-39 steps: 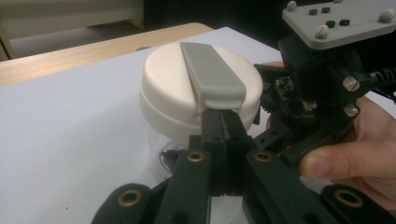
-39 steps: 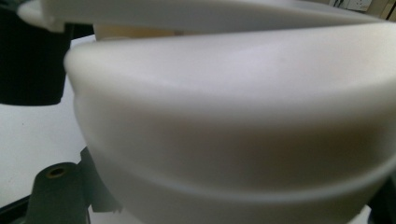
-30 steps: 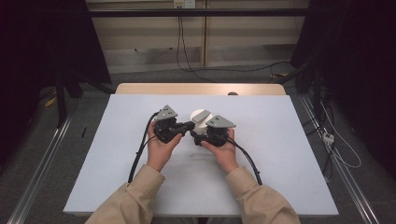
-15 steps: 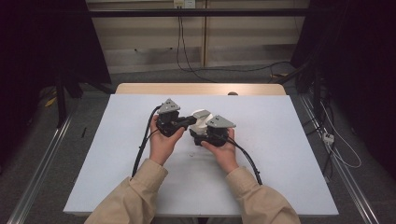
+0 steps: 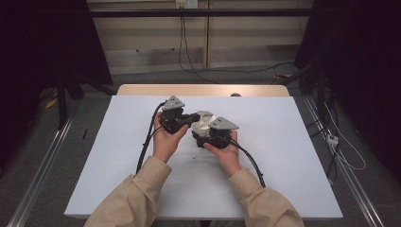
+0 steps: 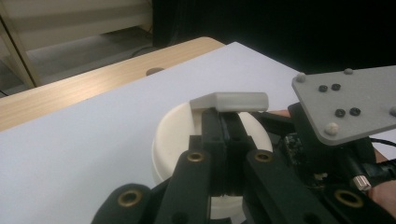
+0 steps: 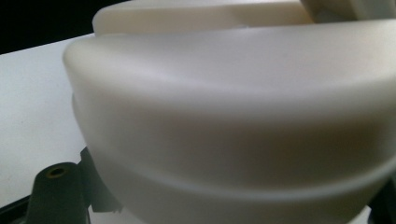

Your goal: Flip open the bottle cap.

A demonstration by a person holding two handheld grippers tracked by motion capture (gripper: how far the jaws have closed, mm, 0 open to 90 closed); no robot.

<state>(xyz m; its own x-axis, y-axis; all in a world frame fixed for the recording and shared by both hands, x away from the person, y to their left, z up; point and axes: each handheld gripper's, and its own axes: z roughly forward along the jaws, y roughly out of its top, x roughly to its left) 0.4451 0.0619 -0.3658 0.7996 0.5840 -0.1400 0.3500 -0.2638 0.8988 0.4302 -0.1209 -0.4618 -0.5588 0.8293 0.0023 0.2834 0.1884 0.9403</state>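
**Lid tab pinched, jar braced mid-table**

High view: both grippers meet at the cream jar (image 5: 202,124).

Left gripper (image 6: 232,122) view: jaws together under its flip tab (image 6: 229,101), apparently pinching it.

Right gripper view: jaws clamp the jar body.

Next, I'd guess: lift the tab gently.

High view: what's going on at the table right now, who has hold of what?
A person works two claws over the white table. The right claw is shut on a cream round container. The left claw is shut, its jaws at the grey flip tab on the container's top. A small white bit lies nearby.
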